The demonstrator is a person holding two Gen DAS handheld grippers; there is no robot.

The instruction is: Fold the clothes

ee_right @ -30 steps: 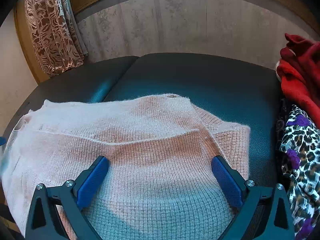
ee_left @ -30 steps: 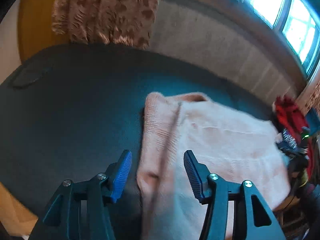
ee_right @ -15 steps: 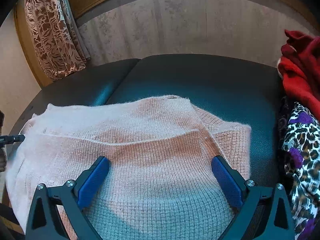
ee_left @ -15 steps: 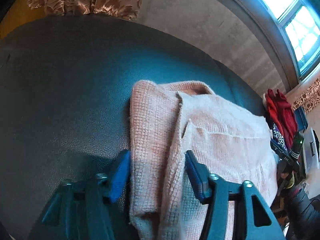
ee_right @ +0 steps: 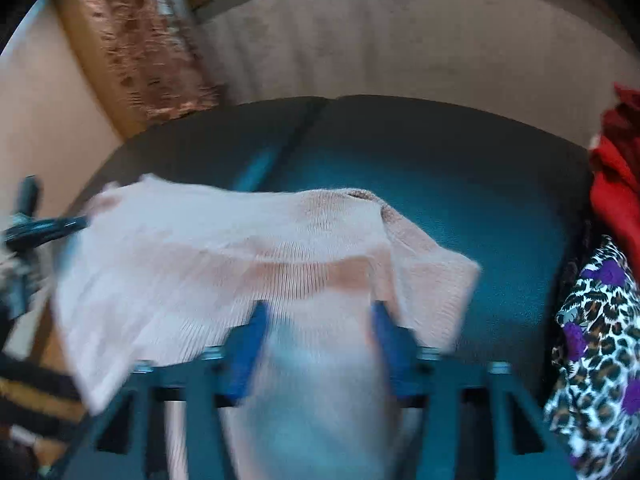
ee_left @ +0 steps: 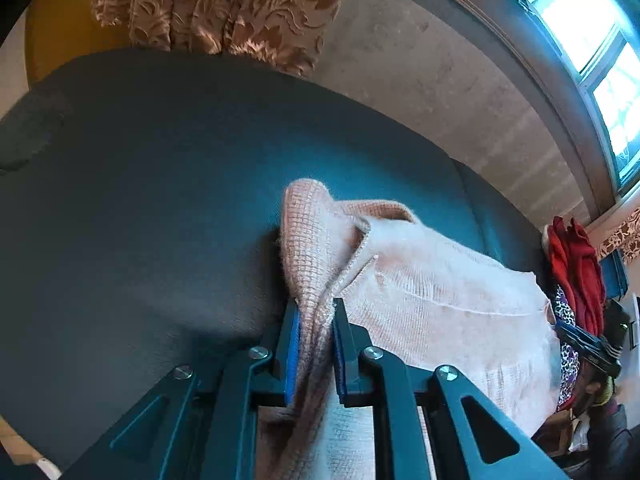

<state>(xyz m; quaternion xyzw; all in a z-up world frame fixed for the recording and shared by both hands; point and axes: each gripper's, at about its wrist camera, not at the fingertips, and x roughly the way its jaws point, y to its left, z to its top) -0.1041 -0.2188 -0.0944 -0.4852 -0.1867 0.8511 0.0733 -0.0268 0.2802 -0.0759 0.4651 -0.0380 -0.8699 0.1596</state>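
Observation:
A pale pink knitted sweater (ee_left: 440, 292) lies folded on a dark teal couch seat (ee_left: 160, 220). My left gripper (ee_left: 316, 320) is shut on the sweater's left edge, with bunched knit pinched between its blue pads. In the right wrist view, which is blurred, the sweater (ee_right: 240, 252) is lifted at its near edge. My right gripper (ee_right: 320, 320) has its jaws narrowed around a fold of the sweater, and I cannot tell if they grip it. The left gripper also shows in the right wrist view (ee_right: 44, 226) at the sweater's far left corner.
A red garment (ee_left: 576, 272) and a leopard-print garment (ee_right: 596, 344) are piled at the right end of the couch. A patterned curtain (ee_left: 224, 8) hangs behind the couch's left end. A bare wall and a window (ee_left: 592, 28) stand behind the seat.
My left gripper closed onto the sweater's left edge and bunched it up. My right gripper's jaws came much closer together around the near fold, and the sweater's near edge lifted.

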